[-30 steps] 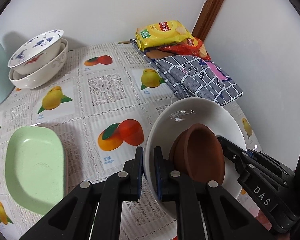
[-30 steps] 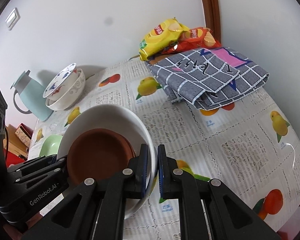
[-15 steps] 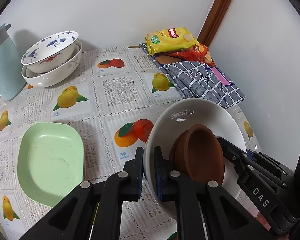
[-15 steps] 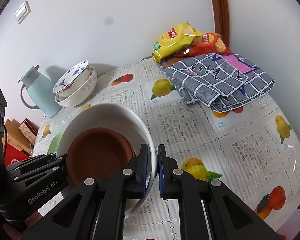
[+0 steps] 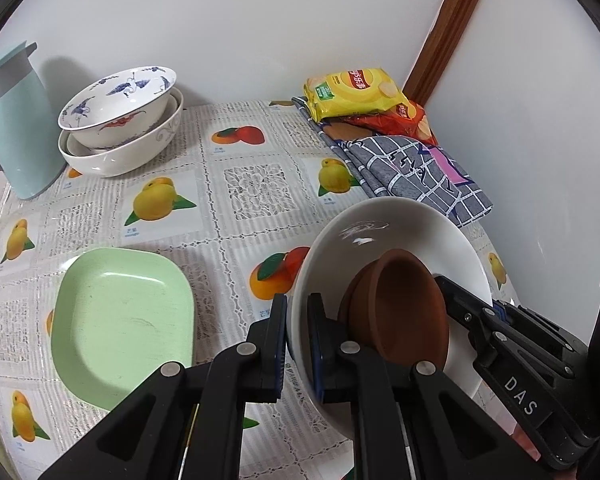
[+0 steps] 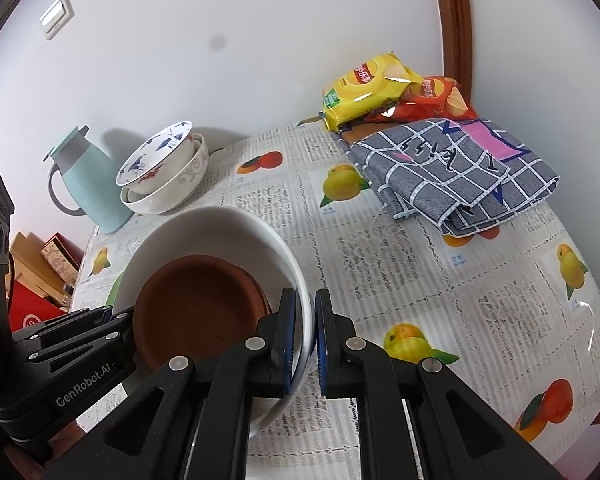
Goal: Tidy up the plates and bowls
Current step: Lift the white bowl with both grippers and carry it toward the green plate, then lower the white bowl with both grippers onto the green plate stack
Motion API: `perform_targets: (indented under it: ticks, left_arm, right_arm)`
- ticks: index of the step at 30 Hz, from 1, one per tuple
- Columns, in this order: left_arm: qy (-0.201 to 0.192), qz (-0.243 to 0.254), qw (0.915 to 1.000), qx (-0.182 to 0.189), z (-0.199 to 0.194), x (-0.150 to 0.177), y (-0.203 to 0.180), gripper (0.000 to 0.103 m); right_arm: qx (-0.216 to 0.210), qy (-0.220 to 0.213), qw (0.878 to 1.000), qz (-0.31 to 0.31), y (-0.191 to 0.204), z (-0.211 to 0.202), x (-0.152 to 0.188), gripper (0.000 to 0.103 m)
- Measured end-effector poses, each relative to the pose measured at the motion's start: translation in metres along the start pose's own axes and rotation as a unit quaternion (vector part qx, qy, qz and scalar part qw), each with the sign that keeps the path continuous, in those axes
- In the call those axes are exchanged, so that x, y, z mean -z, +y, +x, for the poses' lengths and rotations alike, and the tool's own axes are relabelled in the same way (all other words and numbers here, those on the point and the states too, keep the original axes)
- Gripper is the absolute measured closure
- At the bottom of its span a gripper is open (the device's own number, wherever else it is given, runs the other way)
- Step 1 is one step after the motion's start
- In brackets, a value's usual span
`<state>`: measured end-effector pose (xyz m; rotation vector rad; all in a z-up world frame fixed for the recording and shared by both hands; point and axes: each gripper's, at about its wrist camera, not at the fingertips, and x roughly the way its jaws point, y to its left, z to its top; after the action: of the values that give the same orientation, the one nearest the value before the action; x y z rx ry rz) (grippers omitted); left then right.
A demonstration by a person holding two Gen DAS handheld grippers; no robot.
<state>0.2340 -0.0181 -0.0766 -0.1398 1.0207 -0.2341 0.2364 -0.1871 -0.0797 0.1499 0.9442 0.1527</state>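
Both grippers hold one large white bowl (image 5: 384,228) (image 6: 204,232) above the table; brown dishes (image 5: 400,308) (image 6: 196,304) lie inside it. My left gripper (image 5: 298,320) is shut on the bowl's left rim. My right gripper (image 6: 305,320) is shut on its right rim, and its black body shows in the left wrist view (image 5: 512,352). A pale green plate (image 5: 120,320) lies on the table to the left. A stack of patterned white bowls (image 5: 120,128) (image 6: 164,176) stands at the back left.
A light blue jug (image 5: 16,128) (image 6: 84,176) stands at the far left by the wall. Chip bags (image 5: 356,92) (image 6: 384,84) and a folded checked cloth (image 5: 412,176) (image 6: 456,168) lie at the back right. The fruit-print tablecloth (image 5: 252,184) covers the table.
Both grippers have moved back and up with the white bowl; more of the table, the green plate and the blue jug now show. The grip is unchanged.
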Motion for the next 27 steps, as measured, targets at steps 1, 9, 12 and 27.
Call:
perform_targets:
  ticks: [1,9,12,27]
  left_arm:
    - [-0.001,0.0,1.0,-0.001,-0.001,0.0,0.001,0.093]
    - [-0.006,-0.007,1.0,-0.003,-0.008,-0.002,0.014,0.093]
    - [-0.008,-0.008,0.9999,-0.005,-0.009,-0.002,0.019,0.093]
    - [-0.01,-0.021,0.9996,-0.014,-0.016,0.0,0.038,0.093]
  right_arm:
    - [0.0,0.0,1.0,-0.001,0.001,0.0,0.0,0.093]
    - [-0.004,0.001,1.0,-0.01,0.015,0.001,-0.001,0.093]
    - [-0.004,0.0,1.0,-0.014,0.021,0.002,-0.002,0.093]
    - [-0.013,0.0,1.0,-0.028,0.04,0.007,-0.003,0.093]
